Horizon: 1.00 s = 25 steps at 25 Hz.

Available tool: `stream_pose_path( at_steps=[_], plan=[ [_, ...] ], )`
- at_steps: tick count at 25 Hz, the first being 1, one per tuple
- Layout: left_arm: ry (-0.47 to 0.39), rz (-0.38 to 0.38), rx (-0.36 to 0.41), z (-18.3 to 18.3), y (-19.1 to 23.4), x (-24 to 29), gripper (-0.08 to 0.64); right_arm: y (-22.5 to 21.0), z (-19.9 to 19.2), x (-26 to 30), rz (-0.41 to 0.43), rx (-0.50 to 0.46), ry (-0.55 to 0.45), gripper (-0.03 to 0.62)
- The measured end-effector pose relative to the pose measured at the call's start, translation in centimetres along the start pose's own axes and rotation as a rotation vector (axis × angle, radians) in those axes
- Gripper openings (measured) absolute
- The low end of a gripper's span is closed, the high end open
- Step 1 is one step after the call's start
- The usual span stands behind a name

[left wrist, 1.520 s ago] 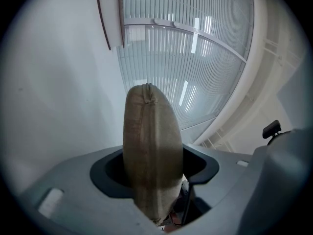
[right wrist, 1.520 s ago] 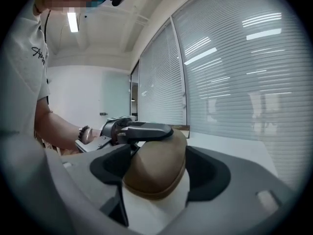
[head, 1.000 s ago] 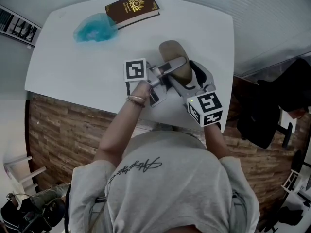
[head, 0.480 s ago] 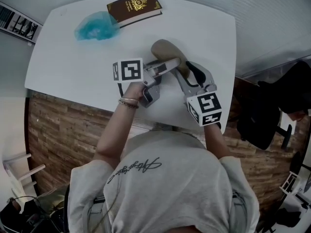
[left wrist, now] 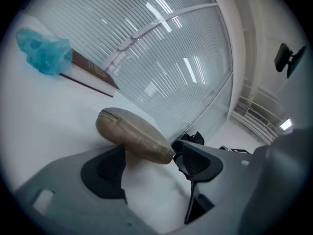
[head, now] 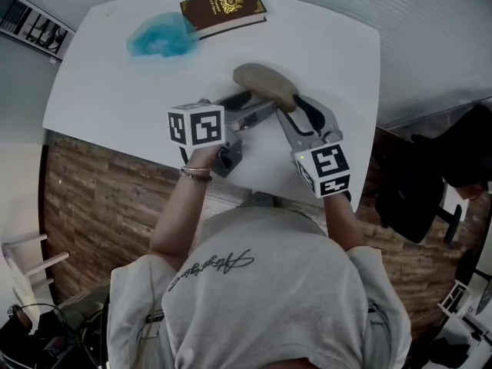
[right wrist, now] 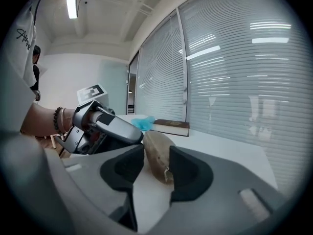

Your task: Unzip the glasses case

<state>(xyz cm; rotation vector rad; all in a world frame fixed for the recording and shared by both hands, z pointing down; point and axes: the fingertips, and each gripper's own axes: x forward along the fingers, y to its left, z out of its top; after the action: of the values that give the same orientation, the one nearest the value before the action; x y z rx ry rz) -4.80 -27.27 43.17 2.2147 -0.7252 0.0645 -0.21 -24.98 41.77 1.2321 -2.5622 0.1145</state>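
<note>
Two changes: right gripper (right wrist: 156, 164) closed, pinching the glasses case (head: 264, 82) at its 4 o'clock end; left gripper (left wrist: 149, 168) spread loose around it, backing toward 9 o'clock; unzipping seems unstarted.

Left claw (left wrist: 149, 160) just opened wide, glasses case (head: 265, 83) between jaws, right claw (right wrist: 156, 168) just clamped on it

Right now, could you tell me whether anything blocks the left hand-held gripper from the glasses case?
Nothing visible does. The left hand-held gripper, whose jaws have just been opening, has the glasses case lying right at its parted fingertips, neither pad pressing it.
</note>
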Motion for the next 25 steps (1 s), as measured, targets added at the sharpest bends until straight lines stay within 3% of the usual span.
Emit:
stream_pose_path(
  at_steps=[7, 11, 18, 21, 25],
  plan=[
    [-0.006, 0.105, 0.141, -0.7, -1.0, -1.8, 0.356, 1.6, -0.2, -0.9, 0.044, -0.003, -0.016, 0.163],
    [-0.06, 0.146, 0.158, -1.1, -1.3, -2.6, 0.354, 2.2, 0.0, -1.5, 0.055, 0.001, -0.031, 0.163],
    [-0.17, 0.248, 0.325, -1.0, -2.7, -3.8, 0.353, 2.1, 1.1, -2.7, 0.043, 0.012, -0.085, 0.163],
    [-0.192, 0.283, 0.4, -1.1, -3.6, -4.1, 0.302, 2.3, 1.8, -3.3, 0.043, 0.009, -0.113, 0.162],
    [-0.236, 0.3, 0.44, -0.9, -4.6, -4.4, 0.239, 2.2, 2.6, -4.0, 0.037, 0.01, -0.155, 0.142]
  ],
)
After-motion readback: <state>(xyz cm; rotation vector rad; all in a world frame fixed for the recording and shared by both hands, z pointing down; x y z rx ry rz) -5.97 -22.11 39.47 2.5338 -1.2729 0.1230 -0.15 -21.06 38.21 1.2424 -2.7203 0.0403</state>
